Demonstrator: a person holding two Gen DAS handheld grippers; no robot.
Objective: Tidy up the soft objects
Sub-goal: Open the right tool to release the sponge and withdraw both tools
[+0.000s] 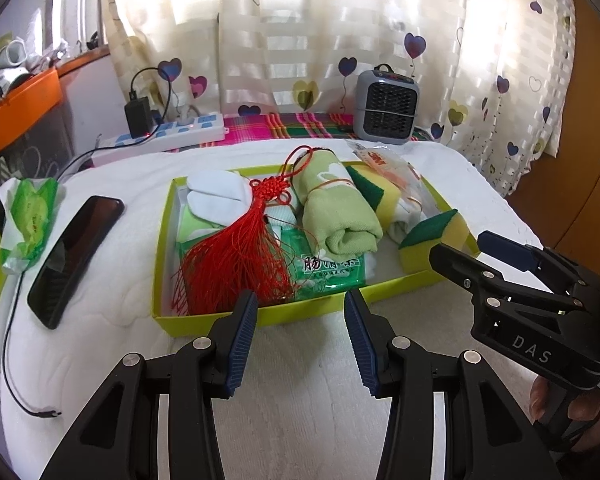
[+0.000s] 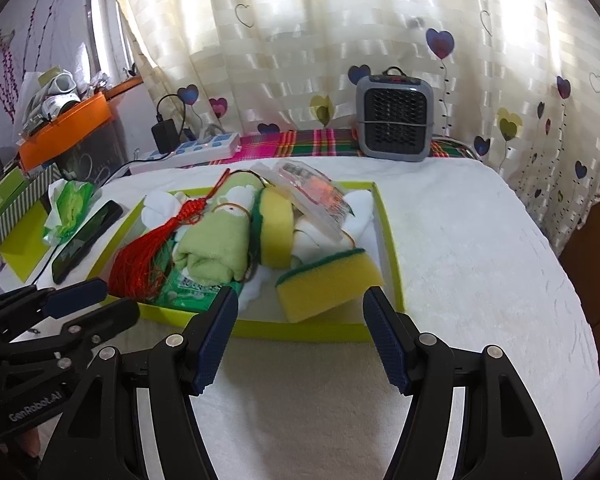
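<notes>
The left tongs are hovering wide apart and empty at lower centre of the left view, just short of the near wall of the lime-green tray. The right tongs are likewise standing parted, gripping nothing, aimed at the tray's near right corner, where 1 yellow sponge is leaning. Inside the tray, a red tassel is sprawling over a green tissue packet, beside a rolled green towel, white socks, a second sponge and a 3M wrapper. The tray is sitting mid-frame on a white padded worktop; a phone and another tissue pack are lying at left. Everything soft appears gathered but jumbled. Tidying likely means taking 1 item at a time: pinching the sponge across its foam sides lightly, and keeping the pads away from the tassel's loose threads, which could snag.
</notes>
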